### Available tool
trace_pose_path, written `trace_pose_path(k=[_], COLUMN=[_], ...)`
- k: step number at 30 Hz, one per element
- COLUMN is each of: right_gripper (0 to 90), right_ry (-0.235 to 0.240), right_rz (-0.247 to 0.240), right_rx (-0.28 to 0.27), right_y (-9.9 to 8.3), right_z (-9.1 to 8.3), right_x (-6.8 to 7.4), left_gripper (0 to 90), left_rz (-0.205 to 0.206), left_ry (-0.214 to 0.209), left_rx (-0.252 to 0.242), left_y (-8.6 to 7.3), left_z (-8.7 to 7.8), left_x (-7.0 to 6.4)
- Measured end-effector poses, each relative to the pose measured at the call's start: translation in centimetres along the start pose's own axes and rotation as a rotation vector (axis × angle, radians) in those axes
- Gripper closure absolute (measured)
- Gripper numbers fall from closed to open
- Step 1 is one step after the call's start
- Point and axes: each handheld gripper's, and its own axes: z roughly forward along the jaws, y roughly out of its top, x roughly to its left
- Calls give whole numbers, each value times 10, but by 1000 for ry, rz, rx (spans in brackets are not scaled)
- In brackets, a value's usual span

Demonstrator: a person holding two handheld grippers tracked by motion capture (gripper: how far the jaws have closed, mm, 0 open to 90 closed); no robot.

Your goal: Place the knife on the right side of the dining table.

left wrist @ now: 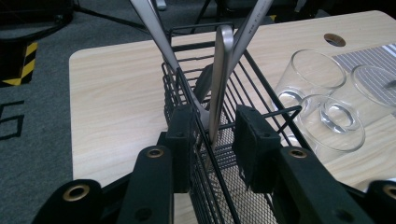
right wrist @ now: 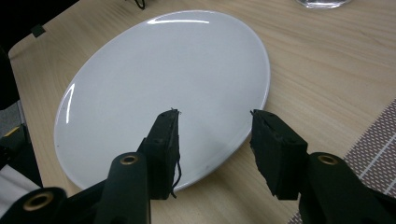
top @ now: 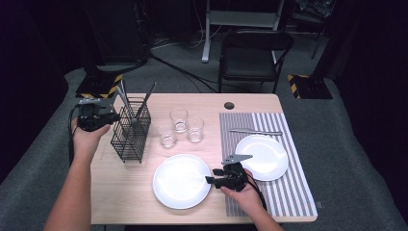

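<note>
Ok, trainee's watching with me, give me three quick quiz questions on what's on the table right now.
1. True or false: the right gripper is shut on the large white plate.
2. How many clear glasses stand between the wire cutlery basket and the striped placemat? A) two B) three C) four
3. Fill in: the left gripper has its jaws apart on either side of a ____ standing in the basket.

Key:
1. False: its jaws are open over the plate's rim.
2. B
3. utensil handle; which utensil cannot be told.
</note>
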Motion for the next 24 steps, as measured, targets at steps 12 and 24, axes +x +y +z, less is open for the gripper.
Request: trace_pose_path(k=[12, 24], right_gripper=[519, 519], right_ry=[0, 1], right_rz=[-2, 4], right_rx=[3, 8], right_y=[0, -1], right_z=[0, -1], right_x=[-1, -2], left_gripper=[774, 857], left_rz=[26, 35], left_ry=[27, 35], left_rx=[-3, -19], left_y=[9, 8], left_z=[6, 8], left_x=[-6, -8])
